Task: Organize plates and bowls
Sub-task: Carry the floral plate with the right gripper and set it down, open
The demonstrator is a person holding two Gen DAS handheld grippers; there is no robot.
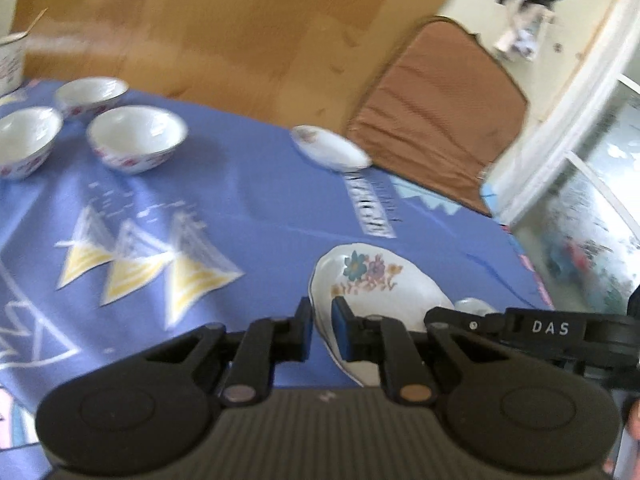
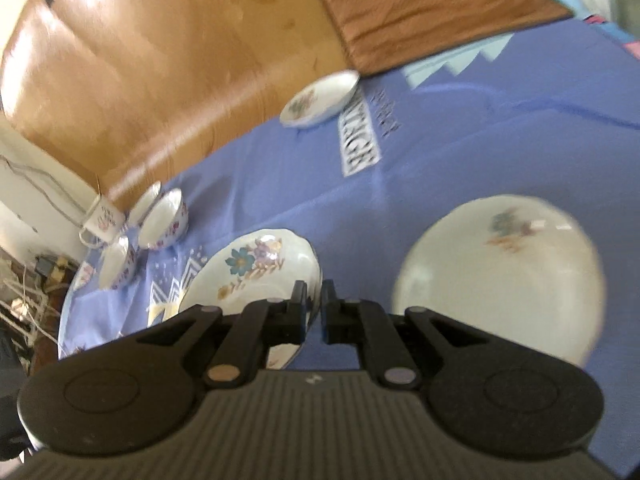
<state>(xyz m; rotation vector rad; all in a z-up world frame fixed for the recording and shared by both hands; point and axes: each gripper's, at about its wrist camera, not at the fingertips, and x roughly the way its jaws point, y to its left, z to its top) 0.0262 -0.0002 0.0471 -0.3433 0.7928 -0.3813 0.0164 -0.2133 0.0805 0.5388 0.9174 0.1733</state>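
Three small bowls (image 1: 136, 142) (image 1: 26, 146) (image 1: 91, 96), upper left of left wrist view. Three floral plates: one lower centre (image 2: 256, 280), one lower right (image 2: 500, 276), one upper centre (image 2: 320, 98). One cup (image 2: 100, 220), left edge.

The left claw (image 1: 322, 330) grips the floral plate's (image 1: 372, 276) rim.

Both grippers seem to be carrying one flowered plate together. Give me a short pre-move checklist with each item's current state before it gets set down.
1. Left gripper shut on the flowered plate's rim: ok.
2. Right gripper shut on the opposite rim: ok.
3. Plate level: cannot tell, it looks tilted.
4. Second large plate free on top for stacking: ok.
5. Three bowls well apart from the carried plate: ok.
6. Small far plate fully on the blue cloth: cannot tell, it sits at the edge.
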